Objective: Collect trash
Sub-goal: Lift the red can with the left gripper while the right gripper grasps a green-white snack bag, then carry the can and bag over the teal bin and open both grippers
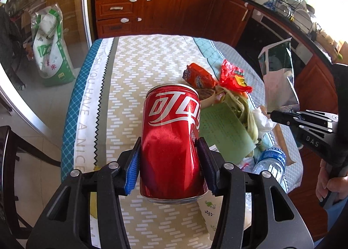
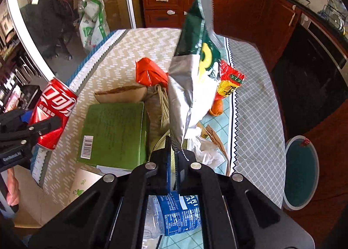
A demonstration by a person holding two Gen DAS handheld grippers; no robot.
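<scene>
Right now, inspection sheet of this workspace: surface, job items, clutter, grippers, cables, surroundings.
Surface: table under patterned cloth.
Job's things: red soda can; green-and-silver foil snack bag; round trash bin on the floor beside the table.
Clutter: green cardboard box, red wrapper, clear plastic bottle.
Grippers: left gripper clamps the can; right gripper pinches the bag's edge.
Cables: nothing seen.
Surroundings: wooden kitchen cabinets.
</scene>
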